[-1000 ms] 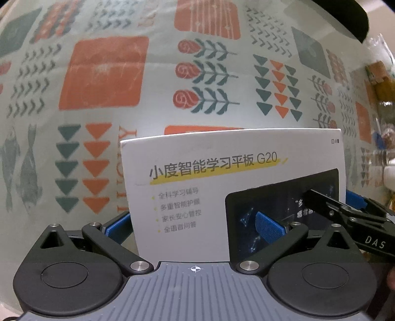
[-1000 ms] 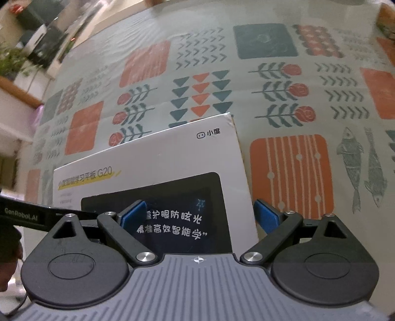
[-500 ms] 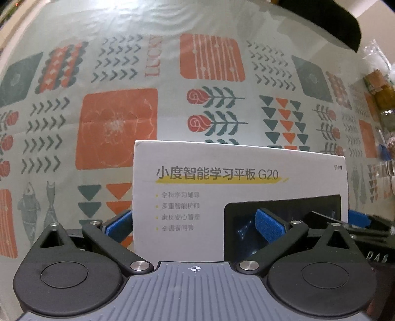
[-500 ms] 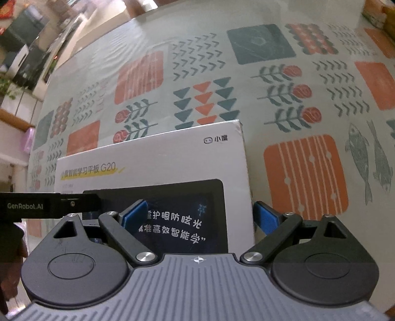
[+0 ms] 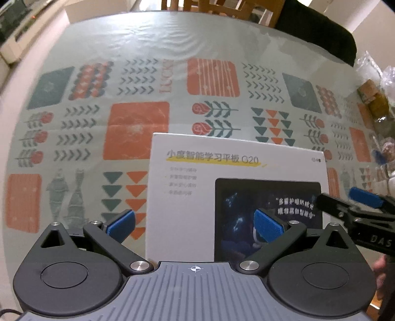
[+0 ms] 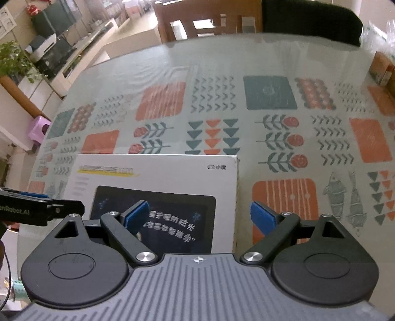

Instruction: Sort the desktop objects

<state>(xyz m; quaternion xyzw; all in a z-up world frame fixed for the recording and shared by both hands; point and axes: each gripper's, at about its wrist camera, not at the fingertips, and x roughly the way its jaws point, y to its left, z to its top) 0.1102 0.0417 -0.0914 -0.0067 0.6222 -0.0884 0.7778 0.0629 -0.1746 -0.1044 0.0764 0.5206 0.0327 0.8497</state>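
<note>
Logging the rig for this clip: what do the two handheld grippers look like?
Both match: the left gripper and right gripper have black linkage arms on round black hubs, silver pivot pins, blue ribbed pads and a grey ridged body with a crosshair mark. White lettering marks their sides.

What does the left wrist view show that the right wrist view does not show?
Only the left wrist view shows the plastic bags at the table's right edge and the word LUCKY on the tablecloth.

Only the right wrist view shows the purple stool, the potted plant and the wooden chair.

Both show the white tablet box on the patterned tablecloth, with the left tongs and the right tongs open around its near corners.
</note>
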